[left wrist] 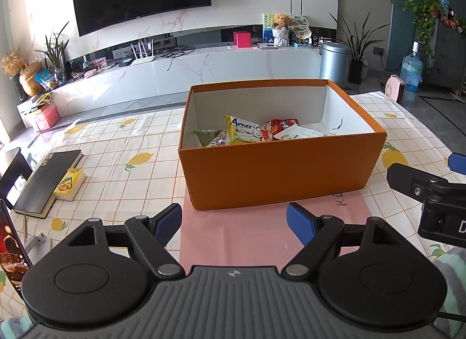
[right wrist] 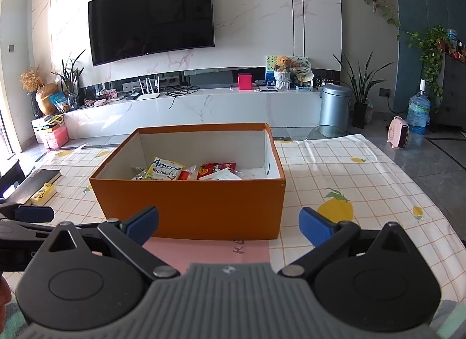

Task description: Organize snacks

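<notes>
An orange cardboard box [left wrist: 279, 175] stands open on the table, partly on a pink mat [left wrist: 238, 240]. Inside lie several snack packs: a yellow packet [left wrist: 243, 130], a red packet [left wrist: 284, 124], a green pack [left wrist: 211, 136] and a white pack [left wrist: 300, 132]. The box also shows in the right wrist view [right wrist: 189, 207], with the yellow packet [right wrist: 167, 168] and red packet [right wrist: 217, 169]. My left gripper [left wrist: 234, 222] is open and empty, in front of the box. My right gripper [right wrist: 228, 222] is open and empty, also in front of it. The right gripper shows at the right edge of the left wrist view [left wrist: 422, 184].
A black book [left wrist: 48, 181] with a yellow duck packet [left wrist: 70, 184] lies at the table's left. A phone on a stand [left wrist: 11, 248] is at the near left edge. The table has a lemon-print checked cloth [right wrist: 349, 181]. A TV console [right wrist: 204, 105] stands beyond.
</notes>
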`<move>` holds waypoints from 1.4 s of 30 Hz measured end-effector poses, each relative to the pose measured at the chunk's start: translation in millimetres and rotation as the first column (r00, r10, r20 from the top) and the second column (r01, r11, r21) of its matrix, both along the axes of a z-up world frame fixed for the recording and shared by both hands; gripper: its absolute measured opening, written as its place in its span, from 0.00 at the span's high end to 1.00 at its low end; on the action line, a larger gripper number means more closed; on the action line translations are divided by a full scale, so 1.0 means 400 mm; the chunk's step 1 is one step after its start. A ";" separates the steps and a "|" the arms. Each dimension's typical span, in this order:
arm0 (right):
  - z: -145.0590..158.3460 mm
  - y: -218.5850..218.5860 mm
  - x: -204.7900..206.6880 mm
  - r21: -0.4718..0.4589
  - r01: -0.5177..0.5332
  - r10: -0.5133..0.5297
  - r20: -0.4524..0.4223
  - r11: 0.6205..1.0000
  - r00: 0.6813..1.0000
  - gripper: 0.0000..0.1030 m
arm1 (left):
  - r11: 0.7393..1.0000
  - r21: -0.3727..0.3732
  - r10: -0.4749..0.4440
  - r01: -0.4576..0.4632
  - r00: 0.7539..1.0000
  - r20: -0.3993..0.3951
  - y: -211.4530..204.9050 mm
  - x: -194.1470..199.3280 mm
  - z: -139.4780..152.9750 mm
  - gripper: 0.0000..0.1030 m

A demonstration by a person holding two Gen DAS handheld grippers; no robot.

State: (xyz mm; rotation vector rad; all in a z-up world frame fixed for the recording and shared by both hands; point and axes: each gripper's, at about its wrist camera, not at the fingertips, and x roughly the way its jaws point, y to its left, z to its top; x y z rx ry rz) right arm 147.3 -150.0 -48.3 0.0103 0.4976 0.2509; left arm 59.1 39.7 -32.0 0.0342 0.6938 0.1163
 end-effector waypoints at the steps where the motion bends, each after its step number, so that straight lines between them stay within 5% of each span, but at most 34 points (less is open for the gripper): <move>1: 0.000 0.000 0.000 0.000 0.000 0.000 0.000 1.000 1.000 0.04 | 1.000 0.000 0.000 0.000 1.000 0.000 0.000 0.000 0.000 0.07; 42: -0.005 0.003 -0.008 -0.010 0.005 -0.006 -0.024 1.000 1.000 0.04 | 1.000 -0.002 0.011 -0.011 1.000 0.029 -0.006 -0.016 0.027 0.07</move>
